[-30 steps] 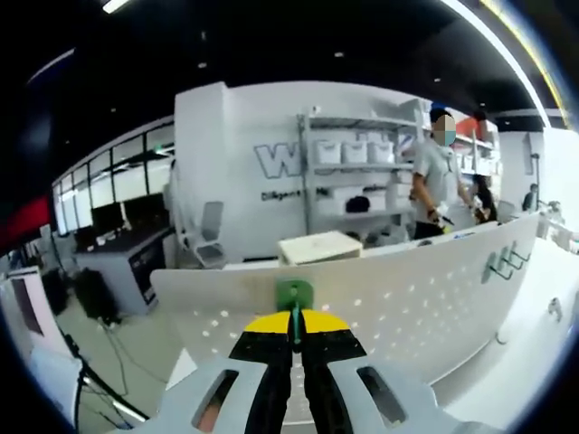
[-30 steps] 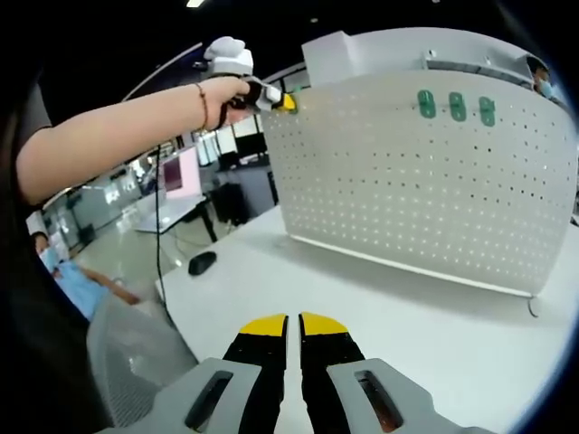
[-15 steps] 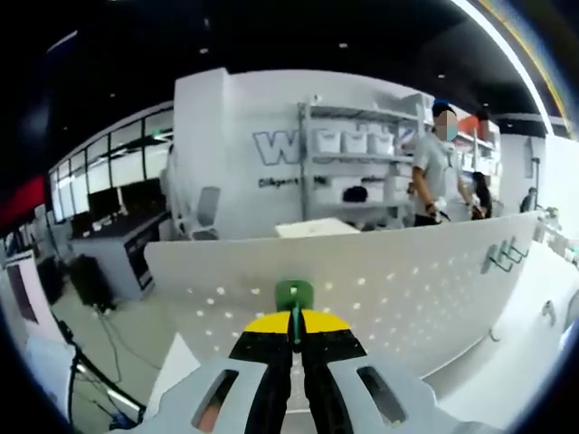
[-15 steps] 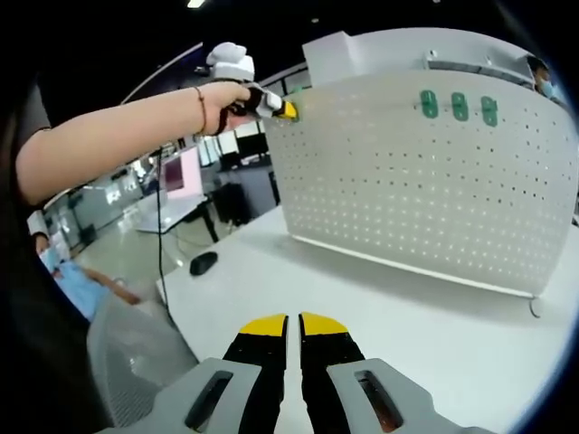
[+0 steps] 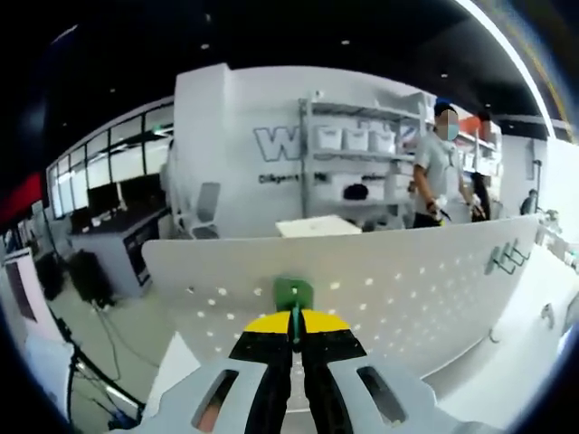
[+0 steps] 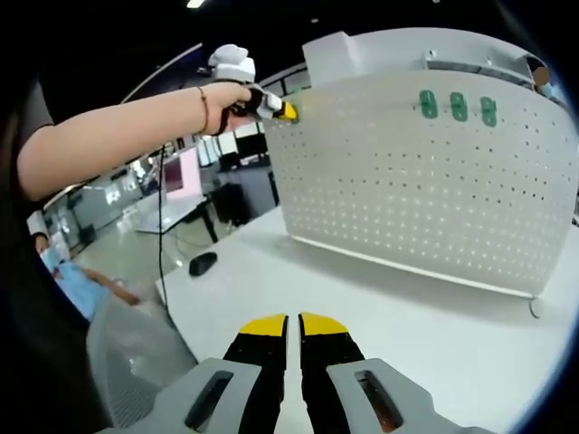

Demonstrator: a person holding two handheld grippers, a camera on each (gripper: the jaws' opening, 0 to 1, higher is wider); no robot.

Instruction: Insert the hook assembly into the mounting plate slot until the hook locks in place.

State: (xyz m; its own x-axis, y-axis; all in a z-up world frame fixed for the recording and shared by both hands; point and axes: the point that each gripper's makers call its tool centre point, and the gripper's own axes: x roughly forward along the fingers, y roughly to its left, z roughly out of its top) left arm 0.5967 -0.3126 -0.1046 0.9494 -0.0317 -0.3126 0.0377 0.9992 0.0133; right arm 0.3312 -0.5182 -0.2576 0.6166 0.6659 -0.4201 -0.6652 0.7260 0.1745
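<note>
In the left gripper view my left gripper [image 5: 293,322] is shut on a green hook [image 5: 293,294], held against the upper left part of the white perforated mounting plate [image 5: 407,289]. More green hooks [image 5: 505,258] hang on the plate far to the right. In the right gripper view the same plate [image 6: 434,172] stands upright on the table, with three green hooks [image 6: 457,105] near its top. The left gripper [image 6: 271,104], held by a person's hand, sits at the plate's top left corner. My right gripper [image 6: 293,325] is shut on nothing, low over the table.
The white table [image 6: 362,298] carries a black computer mouse [image 6: 202,262] at its left edge. A person's arm [image 6: 118,136] crosses the upper left of the right gripper view. Shelves [image 5: 362,172] and a standing person [image 5: 434,172] are behind the plate.
The left gripper with the green hook has come down and in from the plate's top edge onto its upper left face. The right gripper has stayed still.
</note>
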